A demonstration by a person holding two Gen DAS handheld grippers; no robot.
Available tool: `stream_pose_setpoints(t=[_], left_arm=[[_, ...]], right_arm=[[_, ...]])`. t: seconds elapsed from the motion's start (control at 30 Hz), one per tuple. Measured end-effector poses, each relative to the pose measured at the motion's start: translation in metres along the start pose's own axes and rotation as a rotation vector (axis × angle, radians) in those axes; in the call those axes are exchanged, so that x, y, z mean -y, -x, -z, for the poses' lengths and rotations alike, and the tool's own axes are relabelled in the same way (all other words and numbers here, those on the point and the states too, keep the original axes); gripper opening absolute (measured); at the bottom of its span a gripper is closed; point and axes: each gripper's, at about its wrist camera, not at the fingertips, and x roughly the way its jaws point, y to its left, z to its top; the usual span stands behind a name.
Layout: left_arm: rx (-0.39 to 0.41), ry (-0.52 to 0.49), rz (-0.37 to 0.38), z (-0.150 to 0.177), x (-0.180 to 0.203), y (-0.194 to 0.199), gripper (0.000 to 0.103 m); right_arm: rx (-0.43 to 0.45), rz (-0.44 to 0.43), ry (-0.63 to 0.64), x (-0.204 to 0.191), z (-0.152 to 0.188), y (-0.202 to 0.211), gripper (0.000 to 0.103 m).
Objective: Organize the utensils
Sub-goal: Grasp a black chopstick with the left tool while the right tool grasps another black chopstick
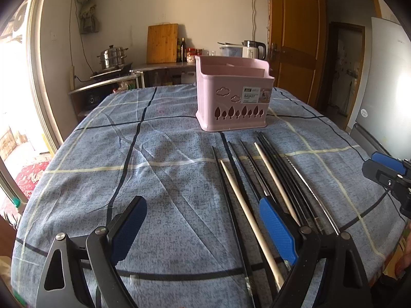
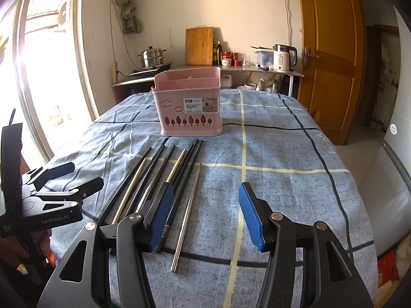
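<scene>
A pink utensil basket with inner compartments stands upright at the far middle of the table; it also shows in the right wrist view. Several chopsticks lie side by side in front of it: black ones, light wooden ones and metal ones. My left gripper is open and empty, its right finger over the chopsticks' near ends. My right gripper is open and empty, with a metal chopstick lying between its fingers. Each gripper shows in the other's view, the right and the left.
The table wears a blue checked cloth. Behind it is a counter with a steamer pot, a cutting board, bottles and a kettle. A wooden door is at the right, a bright window at the left.
</scene>
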Motion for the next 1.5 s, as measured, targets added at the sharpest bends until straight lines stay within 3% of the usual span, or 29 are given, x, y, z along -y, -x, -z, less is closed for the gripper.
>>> stream_pose_setpoints(t=[0.23, 0.43, 0.53, 0.7, 0.83, 1.4, 1.5], left_arm=[[-0.098, -0.004, 0.000, -0.011, -0.005, -0.039, 0.080], [-0.188, 0.024, 0.020, -0.019, -0.012, -0.071, 0.063], [-0.193, 0.026, 0.031, -0.024, -0.013, -0.077, 0.061], [-0.208, 0.025, 0.044, -0.031, -0.013, -0.086, 0.057], [-0.211, 0.016, 0.040, -0.037, -0.011, -0.092, 0.050], [-0.236, 0.018, 0.061, -0.071, -0.011, -0.124, 0.049], [-0.251, -0.008, 0.039, -0.070, -0.005, -0.131, 0.033]], right_arm=[[-0.034, -0.006, -0.002, 0.000, -0.012, -0.024, 0.054], [-0.088, -0.006, 0.000, -0.002, -0.023, -0.053, 0.054], [-0.123, -0.006, -0.001, -0.003, -0.027, -0.068, 0.054], [-0.173, -0.014, 0.000, -0.003, -0.035, -0.092, 0.037], [-0.218, -0.022, 0.001, -0.004, -0.041, -0.114, 0.030], [-0.282, -0.043, -0.027, -0.001, -0.053, -0.148, 0.024], [-0.290, -0.047, -0.027, -0.001, -0.055, -0.153, 0.022]])
